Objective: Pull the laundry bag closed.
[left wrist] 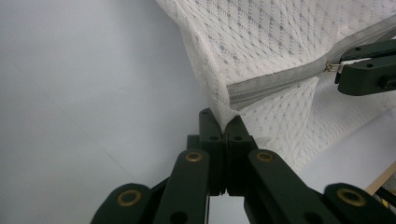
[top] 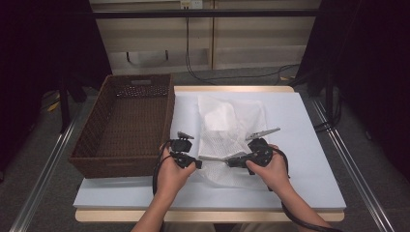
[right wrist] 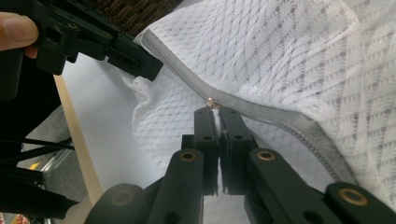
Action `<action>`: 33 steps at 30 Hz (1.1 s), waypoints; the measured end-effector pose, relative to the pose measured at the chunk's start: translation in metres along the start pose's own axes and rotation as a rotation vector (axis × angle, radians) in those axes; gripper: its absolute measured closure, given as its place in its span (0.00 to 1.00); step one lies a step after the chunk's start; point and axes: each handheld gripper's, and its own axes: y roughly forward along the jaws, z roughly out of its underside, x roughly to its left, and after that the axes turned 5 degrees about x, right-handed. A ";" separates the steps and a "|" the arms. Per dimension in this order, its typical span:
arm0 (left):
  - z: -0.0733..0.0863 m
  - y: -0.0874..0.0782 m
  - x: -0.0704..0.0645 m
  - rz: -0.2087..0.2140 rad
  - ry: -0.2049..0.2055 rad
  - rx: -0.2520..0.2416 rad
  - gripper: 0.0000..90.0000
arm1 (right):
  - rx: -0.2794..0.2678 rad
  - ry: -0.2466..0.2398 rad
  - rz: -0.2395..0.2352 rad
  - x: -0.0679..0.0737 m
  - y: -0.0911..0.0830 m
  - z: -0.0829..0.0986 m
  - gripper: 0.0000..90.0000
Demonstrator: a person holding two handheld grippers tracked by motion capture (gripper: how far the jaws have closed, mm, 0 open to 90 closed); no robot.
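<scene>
A white mesh bag [top: 227,128] with a grey zipper [right wrist: 280,122] lies on the white table top [top: 300,145]. My left gripper [left wrist: 224,122] is shut on the bag's near corner, just below the zipper's end [left wrist: 233,95]. In the high view it [top: 197,164] sits at the bag's left edge. My right gripper [right wrist: 214,112] is shut on the small metal zipper pull [right wrist: 211,101], partway along the zipper. In the high view it [top: 231,162] is just right of the left gripper. The left gripper view shows the right gripper [left wrist: 340,70] holding the pull [left wrist: 330,67].
A brown wicker basket [top: 121,166] stands on the table's left, close beside the left hand. The table's wooden front edge [right wrist: 77,135] runs near both hands. Bare white table surface lies to the right of the bag.
</scene>
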 end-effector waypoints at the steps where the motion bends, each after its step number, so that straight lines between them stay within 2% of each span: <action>1: 0.000 0.000 -0.001 -0.005 0.001 0.000 0.99 | -0.002 0.003 -0.005 -0.001 0.000 0.001 0.96; 5: 0.001 0.000 0.001 0.000 -0.004 0.000 0.99 | 0.003 0.004 -0.013 -0.002 -0.001 0.001 0.96; 7: 0.001 -0.001 0.001 -0.006 -0.009 -0.003 0.99 | 0.002 0.004 -0.003 -0.002 -0.003 0.001 0.96; 8: 0.001 -0.001 0.002 0.006 -0.008 -0.003 0.99 | 0.004 0.001 0.004 -0.002 -0.004 0.002 0.96; 10: 0.002 0.000 0.000 -0.002 -0.014 -0.008 0.99 | -0.004 0.011 -0.016 -0.004 -0.006 0.003 0.96; 12: 0.002 0.000 0.000 -0.008 -0.007 0.003 0.99 | -0.004 0.016 -0.011 -0.005 -0.007 0.004 0.96; 14: 0.002 0.000 0.000 0.009 -0.013 0.001 0.99 | -0.007 0.021 -0.015 -0.007 -0.009 0.005 0.96; 17: 0.002 0.001 0.000 0.009 -0.008 0.007 0.99 | -0.005 0.025 -0.022 -0.008 -0.011 0.007 0.96; 18: 0.001 0.001 0.001 0.012 0.005 0.020 0.99 | -0.005 0.026 -0.022 -0.008 -0.011 0.008 0.96; 20: 0.002 0.001 0.000 -0.010 -0.010 0.015 0.99 | 0.001 0.022 -0.009 -0.009 -0.012 0.009 0.96; 22: 0.002 0.001 0.001 -0.004 -0.019 0.007 0.99 | 0.005 0.027 0.006 -0.011 -0.015 0.010 0.96; 27: 0.002 0.001 0.001 -0.006 -0.020 0.013 0.99 | -0.011 0.061 -0.014 -0.018 -0.024 0.016 0.96; 33: 0.002 0.002 0.000 -0.009 -0.008 0.023 0.99 | -0.011 0.068 -0.013 -0.023 -0.029 0.021 0.96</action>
